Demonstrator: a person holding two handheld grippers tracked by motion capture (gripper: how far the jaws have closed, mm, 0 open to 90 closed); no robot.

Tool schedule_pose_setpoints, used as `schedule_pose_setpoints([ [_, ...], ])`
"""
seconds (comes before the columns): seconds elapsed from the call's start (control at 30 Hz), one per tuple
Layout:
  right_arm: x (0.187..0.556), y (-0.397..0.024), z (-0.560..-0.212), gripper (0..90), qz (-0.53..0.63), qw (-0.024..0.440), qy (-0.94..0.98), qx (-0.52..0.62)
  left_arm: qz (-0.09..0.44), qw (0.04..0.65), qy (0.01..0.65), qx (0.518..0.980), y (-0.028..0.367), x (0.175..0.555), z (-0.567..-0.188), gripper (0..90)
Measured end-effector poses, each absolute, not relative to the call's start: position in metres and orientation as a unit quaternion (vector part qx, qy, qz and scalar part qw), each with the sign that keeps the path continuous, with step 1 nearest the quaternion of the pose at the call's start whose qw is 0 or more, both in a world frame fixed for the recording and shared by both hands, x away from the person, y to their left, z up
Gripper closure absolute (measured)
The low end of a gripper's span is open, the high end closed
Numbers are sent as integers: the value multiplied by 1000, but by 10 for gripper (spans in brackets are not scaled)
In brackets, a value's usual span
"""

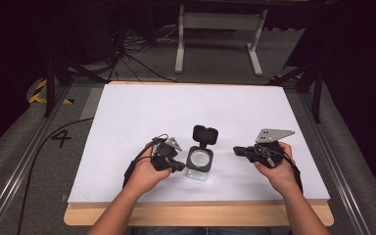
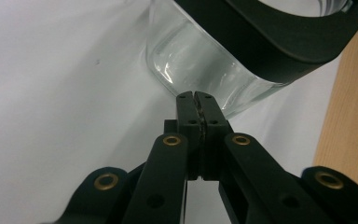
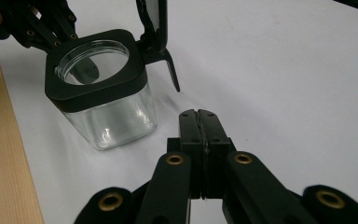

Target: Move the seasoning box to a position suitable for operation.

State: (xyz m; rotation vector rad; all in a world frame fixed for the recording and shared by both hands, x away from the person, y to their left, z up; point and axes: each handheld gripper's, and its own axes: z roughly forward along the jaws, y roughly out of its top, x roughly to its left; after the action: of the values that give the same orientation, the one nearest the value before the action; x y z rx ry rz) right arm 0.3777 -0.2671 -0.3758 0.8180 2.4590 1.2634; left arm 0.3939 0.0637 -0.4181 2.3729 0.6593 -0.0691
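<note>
While the jar (image 1: 199, 163) stands open-lidded near the bench's (image 1: 127, 112) front edge, I'd brace it gently with both hand-held grippers, left (image 1: 180, 166) and right (image 1: 237, 150), each pressed together.

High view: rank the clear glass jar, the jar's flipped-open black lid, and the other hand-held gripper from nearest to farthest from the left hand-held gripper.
1. Clear square glass jar with black collar: just to the right of the left hand-held gripper.
2. Flipped-open black lid: hinged behind the jar, farther up the table.
3. Right hand-held gripper: beyond the jar, on its far side.
</note>
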Motion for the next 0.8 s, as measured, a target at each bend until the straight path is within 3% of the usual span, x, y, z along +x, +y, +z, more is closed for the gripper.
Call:
schedule_pose_setpoints([
  [0.8,378,-271,-373,900,438,124,844,285,-67,344,227,909,63,384,-401,862],
])
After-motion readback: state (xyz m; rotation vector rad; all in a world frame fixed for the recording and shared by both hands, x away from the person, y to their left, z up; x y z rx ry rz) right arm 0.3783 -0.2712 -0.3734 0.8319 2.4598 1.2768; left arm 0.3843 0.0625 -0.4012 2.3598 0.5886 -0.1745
